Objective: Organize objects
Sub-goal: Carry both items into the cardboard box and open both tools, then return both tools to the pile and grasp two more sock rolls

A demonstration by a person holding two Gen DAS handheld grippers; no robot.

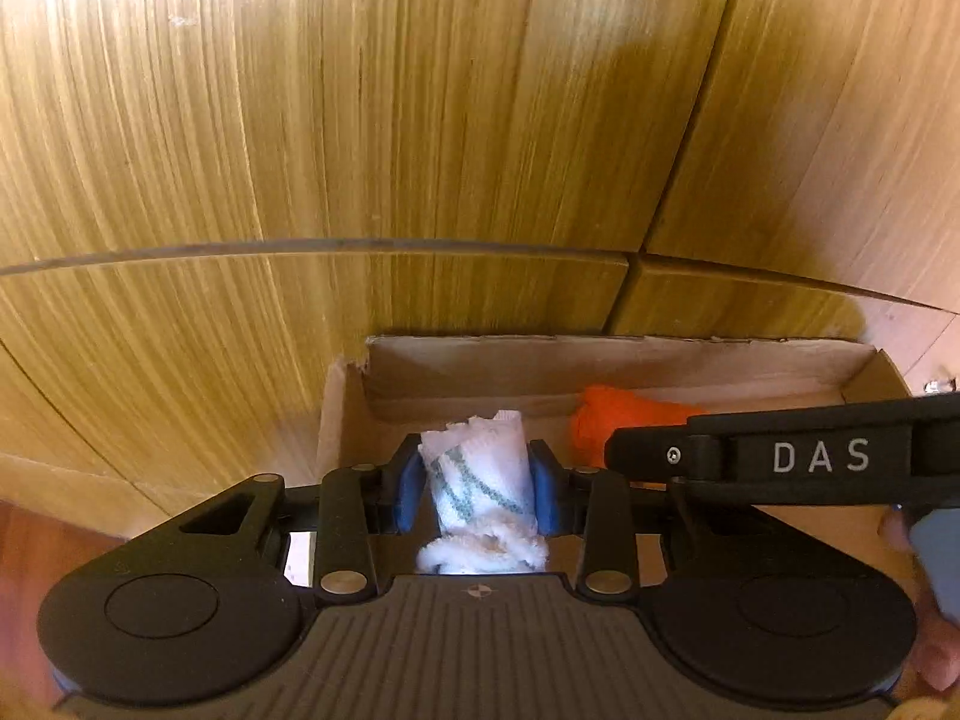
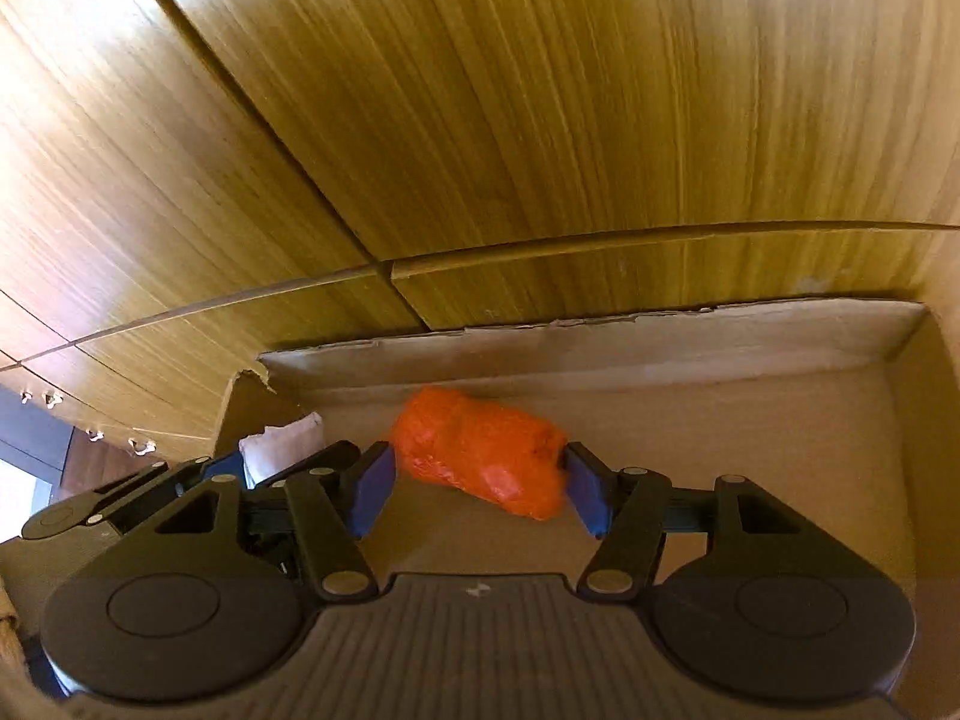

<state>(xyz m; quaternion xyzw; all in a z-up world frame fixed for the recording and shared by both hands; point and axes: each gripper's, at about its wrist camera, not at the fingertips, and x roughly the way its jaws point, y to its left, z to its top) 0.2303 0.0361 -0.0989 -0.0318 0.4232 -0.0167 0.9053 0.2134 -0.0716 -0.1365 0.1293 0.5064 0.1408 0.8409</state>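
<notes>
My left gripper [image 1: 477,459] is shut on a rolled white cloth with green stripes [image 1: 480,474], held upright over the left end of an open cardboard box [image 1: 600,343]. An orange bundle [image 1: 612,420] shows just to its right, partly hidden by one of the right gripper's fingers [image 1: 660,456]. In the right wrist view my right gripper [image 2: 477,480] has its blue pads against both ends of the orange bundle [image 2: 480,450], low inside the box [image 2: 600,324]. The white cloth [image 2: 282,438] and left gripper [image 2: 273,462] appear at the left.
Wooden cabinet fronts [image 1: 420,120] with dark seams rise right behind the box. Small metal handles [image 2: 90,435] show on panels at far left. The box floor [image 2: 750,450] to the right of the orange bundle is bare cardboard. A hand [image 1: 936,570] holds the right gripper.
</notes>
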